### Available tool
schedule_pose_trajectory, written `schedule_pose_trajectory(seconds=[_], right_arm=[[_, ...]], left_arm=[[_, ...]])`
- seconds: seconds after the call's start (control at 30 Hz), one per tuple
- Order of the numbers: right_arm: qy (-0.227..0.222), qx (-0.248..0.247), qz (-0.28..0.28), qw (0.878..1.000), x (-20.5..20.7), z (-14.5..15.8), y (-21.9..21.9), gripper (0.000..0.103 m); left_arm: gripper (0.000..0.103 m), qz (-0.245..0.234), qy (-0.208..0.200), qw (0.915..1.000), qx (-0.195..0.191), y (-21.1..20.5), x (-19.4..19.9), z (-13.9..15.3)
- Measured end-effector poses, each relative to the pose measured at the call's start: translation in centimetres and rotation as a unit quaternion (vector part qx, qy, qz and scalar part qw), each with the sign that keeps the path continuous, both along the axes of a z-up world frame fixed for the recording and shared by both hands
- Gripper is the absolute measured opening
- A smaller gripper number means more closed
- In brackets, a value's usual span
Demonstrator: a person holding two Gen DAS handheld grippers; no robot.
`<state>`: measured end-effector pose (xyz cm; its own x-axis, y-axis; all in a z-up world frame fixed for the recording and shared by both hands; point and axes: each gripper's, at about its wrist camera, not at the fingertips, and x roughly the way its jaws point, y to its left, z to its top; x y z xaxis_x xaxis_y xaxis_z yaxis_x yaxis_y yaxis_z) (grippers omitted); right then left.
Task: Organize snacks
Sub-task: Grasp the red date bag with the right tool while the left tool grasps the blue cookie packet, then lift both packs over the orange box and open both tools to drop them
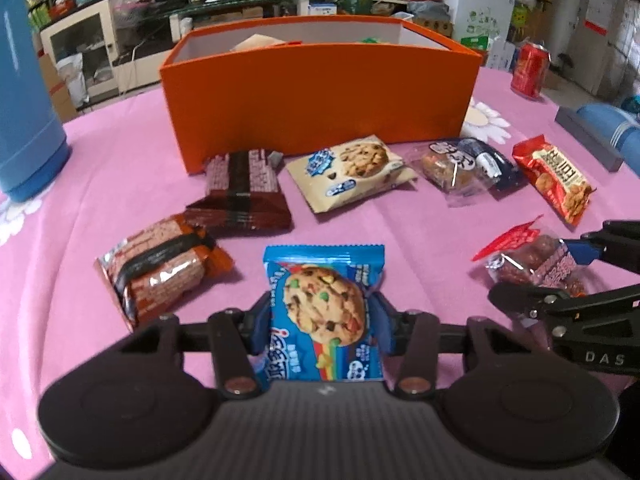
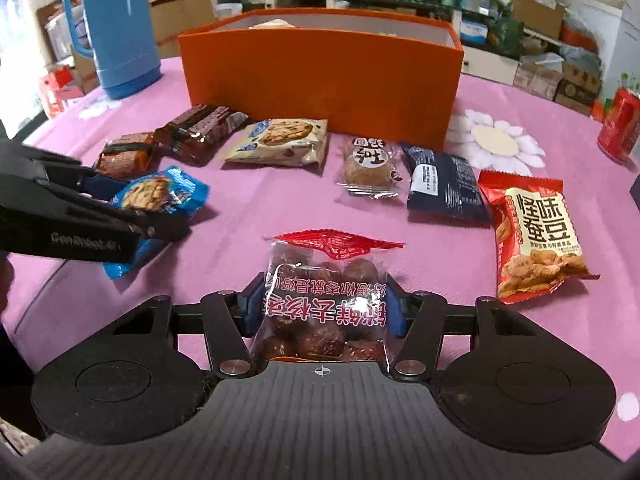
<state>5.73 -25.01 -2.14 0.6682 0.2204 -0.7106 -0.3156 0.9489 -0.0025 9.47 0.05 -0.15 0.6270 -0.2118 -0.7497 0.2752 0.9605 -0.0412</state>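
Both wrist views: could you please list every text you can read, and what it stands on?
"怪味蚕豆": red bean packet.
"DAS": right hand-held gripper, on its body.
"GenRobot.AI", partly blurred: left hand-held gripper, on its body.
Date bag, blue cookie packet: print not readable with certainty.

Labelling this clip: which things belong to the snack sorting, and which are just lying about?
Job: blue cookie pack in left tongs; date bag in right tongs; cream cookie pack; orange box.
Lying about: blue thermos; red can.
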Motion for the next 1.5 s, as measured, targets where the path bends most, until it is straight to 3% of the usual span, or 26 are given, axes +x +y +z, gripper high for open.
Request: schedule_pose_trajectory(seconds=[0.13,0.2,0.37,0.47,0.57,0.63,0.67,0.7,0.8,0.9,1.03,1.17,1.3,1.4,1.5], right_arm=[[-0.011,0.027,-0.008,1.0,-0.6,0.8,-0.7,0.04],[-0.02,0.037,-0.016,0.999,-0.8,1.3,-1.0,0.04],[-0.012,0.008,-0.021,1.0,-0.4,0.3,-0.3,0.04],[-0.01,-0.01,-0.015,1.0,-0.3,-0.1,0.2,0.045],[-0.006,-0.005,-0.017,1.0,-0.3,-0.1,0.0,0.052],[-0.001,-0.002,-0.02,1.0,-0.3,-0.3,-0.4,0.055],[-0.002,0.002,-0.02,1.0,-0.4,-0.3,-0.6,0.054],[-0.003,0.001,-0.017,1.0,-0.5,-0.3,-0.6,0.041],[-0.004,0.028,-0.01,1.0,-0.9,0.6,-0.9,0.039],[-0.046,0.064,0.002,0.997,-0.8,3.9,-1.1,0.039],[-0.122,0.076,0.002,0.99,3.7,9.6,-0.8,0.039],[-0.179,0.082,-0.03,0.98,10.7,13.0,-0.5,0.039],[-0.197,0.101,-0.05,0.974,16.2,13.3,-0.2,0.039],[-0.181,0.12,-0.059,0.974,19.0,12.3,-0.4,0.039],[-0.166,0.088,-0.055,0.981,21.2,10.9,-0.1,0.039]], left_arm=[[0.049,0.011,0.008,0.9985,-0.053,2.0,-0.6,0.8],[0.049,0.017,0.0,0.9981,-0.058,2.5,-0.8,1.2],[0.049,0.022,0.007,0.9996,-0.015,1.8,-0.5,0.3],[0.07,0.017,-0.002,0.9996,0.021,0.9,-0.7,0.1],[0.07,0.007,-0.017,0.9985,0.051,0.4,-1.1,-0.1],[0.067,0.008,-0.015,0.999,0.041,0.7,-1.1,-0.2],[0.053,0.005,-0.01,0.9995,0.031,0.9,-1.0,-0.1],[0.053,0.008,0.0,0.9998,0.016,1.3,-0.9,0.1],[0.052,0.02,-0.012,0.9994,-0.024,2.2,-0.8,2.3],[0.052,0.02,-0.047,0.9973,-0.053,2.6,1.1,6.2],[0.052,0.043,-0.094,0.9913,-0.081,1.9,7.1,10.9],[0.052,0.071,-0.108,0.9851,-0.114,1.2,12.8,12.2],[0.052,0.1,-0.087,0.9837,-0.122,0.6,18.0,11.8],[0.052,0.108,-0.095,0.9808,-0.132,0.2,20.6,11.6],[0.052,0.109,-0.08,0.9794,-0.15,-0.3,22.1,10.6]])
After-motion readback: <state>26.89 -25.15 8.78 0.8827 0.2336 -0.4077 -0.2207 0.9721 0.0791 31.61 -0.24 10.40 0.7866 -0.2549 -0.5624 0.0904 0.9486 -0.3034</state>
